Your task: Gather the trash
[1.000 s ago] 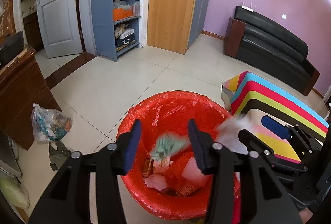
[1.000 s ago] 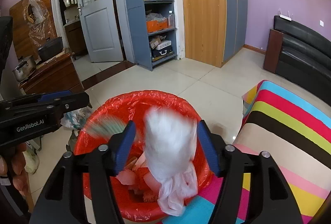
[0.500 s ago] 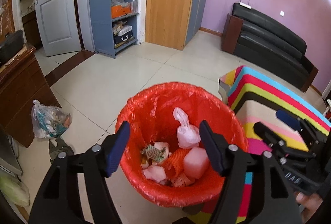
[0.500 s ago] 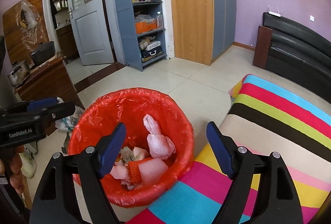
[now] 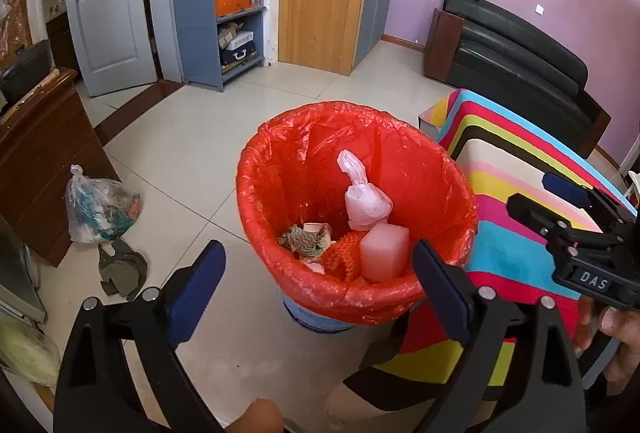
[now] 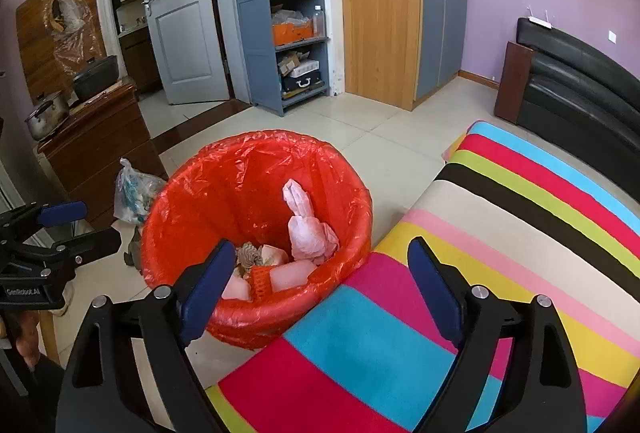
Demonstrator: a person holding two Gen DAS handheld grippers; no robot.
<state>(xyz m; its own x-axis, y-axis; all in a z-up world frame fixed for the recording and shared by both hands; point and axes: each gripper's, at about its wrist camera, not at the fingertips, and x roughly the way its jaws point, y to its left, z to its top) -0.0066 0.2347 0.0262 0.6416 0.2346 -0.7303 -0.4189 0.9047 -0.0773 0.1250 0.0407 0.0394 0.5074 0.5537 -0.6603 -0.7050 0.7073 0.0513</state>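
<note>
The red-lined bin (image 5: 280,169) is taken as the landmark, standing on the tiled floor (image 5: 192,137). Inside it, a knotted white plastic bag (image 5: 366,201) is seen leaning against the far inner wall, with a pale pink block (image 5: 384,253) just below it at the near side. Touching the block, an orange mesh piece (image 5: 340,257) is seen, and beside that a crumpled green-patterned scrap (image 5: 306,237) lies on other trash whose nature cannot be told.

The left gripper (image 5: 318,275) is held above the near rim of the bin, its fingers (image 5: 200,285) spread wide and nothing held between them. The right gripper (image 6: 320,281) is held at the bin's right edge, over the striped cloth (image 6: 520,217) that touches the bin on that side; its fingers (image 6: 434,293) are likewise spread wide and nothing is gripped.

To the left of the bin, well apart from it, a clear bag of rubbish (image 5: 102,207) is seen on the floor against a wooden cabinet (image 5: 44,153), with a dark rag (image 5: 122,269) just beside it. Beyond the bin, a blue shelf unit (image 5: 224,1) and a black sofa (image 5: 520,57) are seen against the walls
</note>
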